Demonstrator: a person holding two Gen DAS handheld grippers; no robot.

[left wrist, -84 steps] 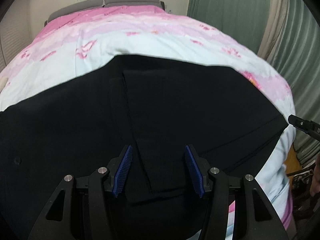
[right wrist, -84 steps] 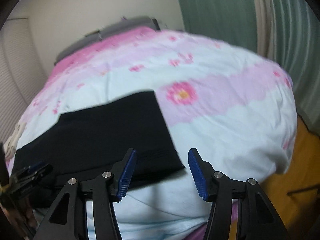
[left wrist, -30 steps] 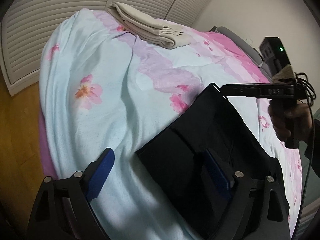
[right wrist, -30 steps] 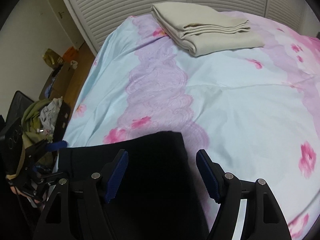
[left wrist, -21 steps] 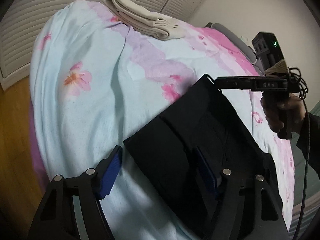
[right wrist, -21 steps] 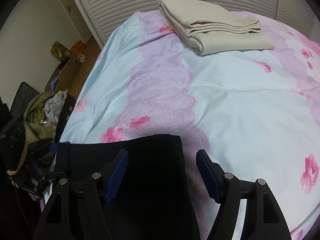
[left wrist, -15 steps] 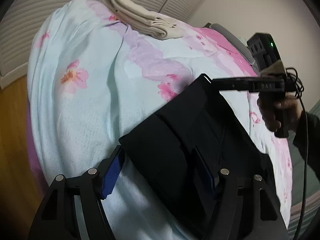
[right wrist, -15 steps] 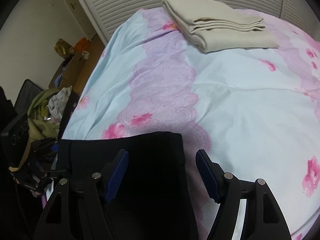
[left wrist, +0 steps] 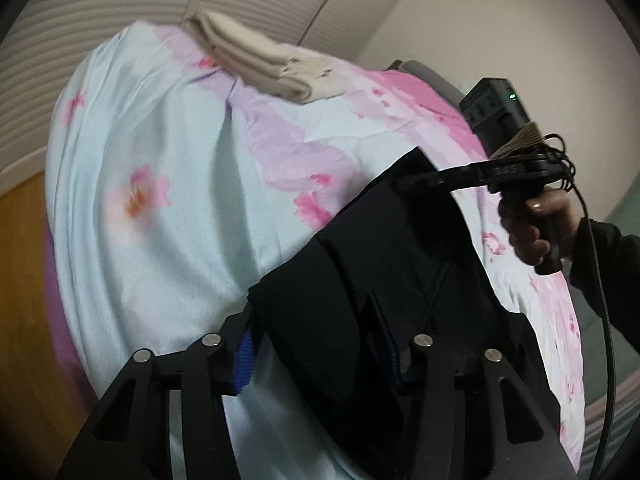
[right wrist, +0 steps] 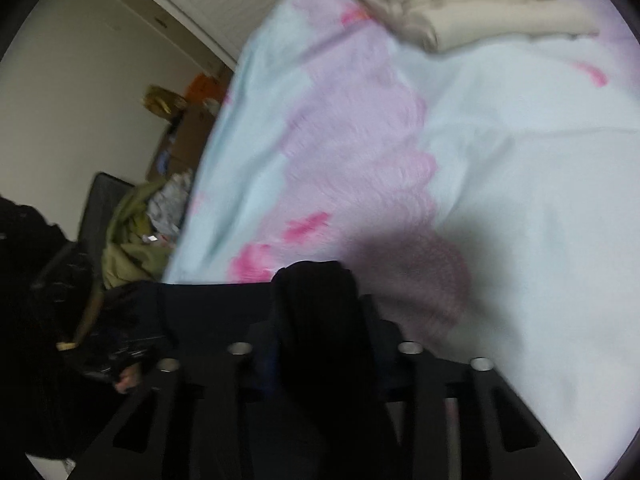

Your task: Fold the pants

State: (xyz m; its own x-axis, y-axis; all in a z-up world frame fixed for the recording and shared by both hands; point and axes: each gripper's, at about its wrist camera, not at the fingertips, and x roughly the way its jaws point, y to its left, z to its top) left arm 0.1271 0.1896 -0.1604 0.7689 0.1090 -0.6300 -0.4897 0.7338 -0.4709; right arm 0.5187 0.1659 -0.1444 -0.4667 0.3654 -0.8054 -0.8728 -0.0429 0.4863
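The black pants [left wrist: 384, 264] lie partly folded on the flowered bedspread [left wrist: 160, 152]. My left gripper [left wrist: 320, 354] has its jaws on either side of the near corner of the pants edge and looks closed on the cloth. My right gripper [right wrist: 324, 344] is shut on the far corner of the same edge, with the black fabric [right wrist: 316, 300] bunched between its fingers and lifted off the bed. The right gripper also shows in the left wrist view [left wrist: 416, 180], gripping that corner.
A folded beige garment [left wrist: 260, 60] lies at the far end of the bed, also seen in the right wrist view [right wrist: 460, 4]. Louvered closet doors [left wrist: 80, 40] stand behind. A pile of clothes [right wrist: 140, 232] and boxes sit on the floor beside the bed.
Both grippers have closed on the corners of the pants edge. The edge has lifted off the bedspread, and both views have tilted and blurred with the motion.
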